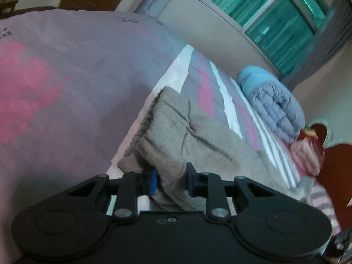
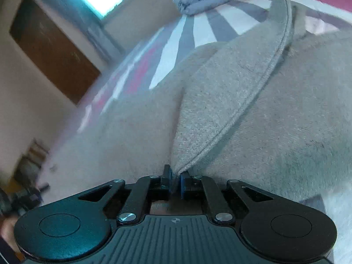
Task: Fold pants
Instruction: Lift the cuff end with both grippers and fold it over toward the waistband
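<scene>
Fuzzy grey-beige fleece pants point(image 1: 187, 136) lie on striped pink-grey-white bed sheet point(image 1: 206, 96). Left tool point(image 1: 171, 181) clamps a bunched fold near the waistband. Right tool point(image 2: 175, 181) pinches the stitched hem edge point(image 2: 231, 118), lifted.

We cannot read the blurred print on the pink cloth point(image 1: 44, 83). The pants point(image 2: 275, 121) run past the frame's right edge, and clutter point(image 2: 28, 165) beyond the bed's left edge is smeared.

Striped bed point(image 1: 204, 96) carries grey pants point(image 1: 187, 140) (rumpled) and rolled quilt point(image 1: 275, 103).
</scene>
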A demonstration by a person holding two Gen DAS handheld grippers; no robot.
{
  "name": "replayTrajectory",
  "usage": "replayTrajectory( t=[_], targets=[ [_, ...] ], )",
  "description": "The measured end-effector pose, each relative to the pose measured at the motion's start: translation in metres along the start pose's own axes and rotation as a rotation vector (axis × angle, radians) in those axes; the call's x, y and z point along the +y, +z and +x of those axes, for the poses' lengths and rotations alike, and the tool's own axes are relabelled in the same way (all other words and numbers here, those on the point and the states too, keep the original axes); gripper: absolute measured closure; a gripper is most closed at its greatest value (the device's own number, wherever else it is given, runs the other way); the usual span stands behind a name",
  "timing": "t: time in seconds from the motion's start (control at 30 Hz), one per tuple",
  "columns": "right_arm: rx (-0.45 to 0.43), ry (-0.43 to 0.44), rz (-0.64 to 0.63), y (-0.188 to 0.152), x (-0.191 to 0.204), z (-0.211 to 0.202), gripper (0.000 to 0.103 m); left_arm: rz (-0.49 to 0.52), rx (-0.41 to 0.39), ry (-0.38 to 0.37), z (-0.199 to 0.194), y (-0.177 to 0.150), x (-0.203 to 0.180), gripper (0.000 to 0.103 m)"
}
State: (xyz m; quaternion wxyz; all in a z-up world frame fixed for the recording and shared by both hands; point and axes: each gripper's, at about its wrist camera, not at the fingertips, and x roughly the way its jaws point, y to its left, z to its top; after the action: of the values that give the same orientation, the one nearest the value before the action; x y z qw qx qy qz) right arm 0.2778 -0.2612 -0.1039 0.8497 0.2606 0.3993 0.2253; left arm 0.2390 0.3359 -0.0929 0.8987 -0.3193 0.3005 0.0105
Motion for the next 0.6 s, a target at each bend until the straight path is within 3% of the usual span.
replayTrajectory(
  t=[0.1, 0.2, 0.23, 0.27, 0.33, 0.37, 0.5, 0.6],
  targets=[
    [-0.008, -0.011, -0.015, -0.003, -0.003, -0.007, 0.097, 0.024, -0.004, 0.021, -0.001, 0.001, -0.008, 0.086],
    [-0.001, -0.015, -0.03, -0.003, -0.005, -0.009, 0.096, 0.04, -0.021, 0.054, -0.009, -0.003, -0.013, 0.08],
    [-0.001, -0.012, -0.024, -0.004, -0.008, -0.012, 0.094, 0.051, -0.033, 0.078, -0.014, -0.004, -0.018, 0.073],
    [-0.009, -0.014, -0.016, -0.004, -0.011, -0.015, 0.089, 0.068, -0.053, 0.108, -0.021, -0.006, -0.026, 0.061],
    [-0.065, -0.037, -0.003, -0.002, -0.007, -0.028, 0.076, 0.101, -0.103, 0.158, -0.039, -0.015, -0.035, 0.046],
    [-0.105, -0.046, 0.003, 0.0, -0.009, -0.037, 0.072, 0.126, -0.116, 0.16, -0.043, -0.021, -0.044, 0.043],
    [-0.169, -0.056, 0.109, 0.011, -0.044, -0.055, 0.07, 0.126, -0.101, 0.159, -0.044, -0.044, -0.066, 0.042],
    [-0.217, -0.023, 0.237, 0.024, -0.076, -0.057, 0.07, 0.099, -0.039, 0.232, -0.027, -0.059, -0.072, 0.043]
  ],
)
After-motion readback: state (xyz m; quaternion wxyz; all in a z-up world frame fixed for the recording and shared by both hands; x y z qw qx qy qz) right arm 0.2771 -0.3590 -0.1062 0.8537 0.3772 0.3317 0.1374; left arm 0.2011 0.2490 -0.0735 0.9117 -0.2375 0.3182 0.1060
